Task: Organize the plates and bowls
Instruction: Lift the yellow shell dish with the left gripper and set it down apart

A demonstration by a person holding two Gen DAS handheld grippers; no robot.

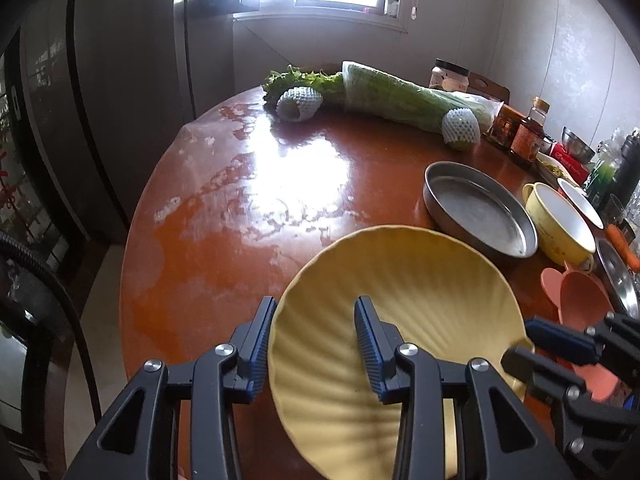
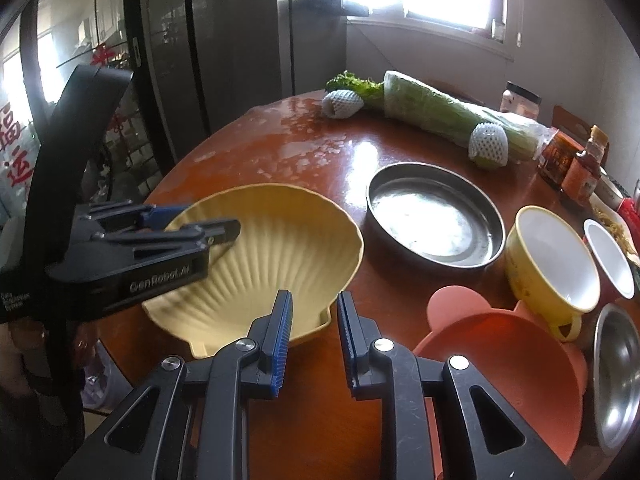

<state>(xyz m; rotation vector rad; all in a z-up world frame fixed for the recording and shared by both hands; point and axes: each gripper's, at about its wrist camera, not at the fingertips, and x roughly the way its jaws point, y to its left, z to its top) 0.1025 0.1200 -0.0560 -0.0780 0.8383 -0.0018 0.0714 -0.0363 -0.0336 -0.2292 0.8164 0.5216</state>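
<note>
A yellow shell-shaped plate (image 1: pixel 392 300) (image 2: pixel 276 248) sits at the near edge of the round brown table (image 1: pixel 224 208). My left gripper (image 1: pixel 316 312) (image 2: pixel 192 224) is open, one finger outside the plate's left rim and one over its inside. My right gripper (image 2: pixel 314 304) (image 1: pixel 520 340) is open at the plate's right rim, its fingers on either side of the rim's corner. A round metal pan (image 1: pixel 480 212) (image 2: pixel 436 216), a yellow cup-bowl (image 1: pixel 560 220) (image 2: pixel 552 260), a white bowl (image 2: pixel 610 256) and a pink bowl (image 2: pixel 504 364) (image 1: pixel 580 300) lie to the right.
A steel bowl (image 2: pixel 616 376) sits at the far right. Bagged greens (image 1: pixel 400 96) and two foam-netted fruits (image 1: pixel 298 104) lie at the back of the table. Jars and bottles (image 1: pixel 524 136) line the right wall. A dark fridge (image 1: pixel 100 100) stands left.
</note>
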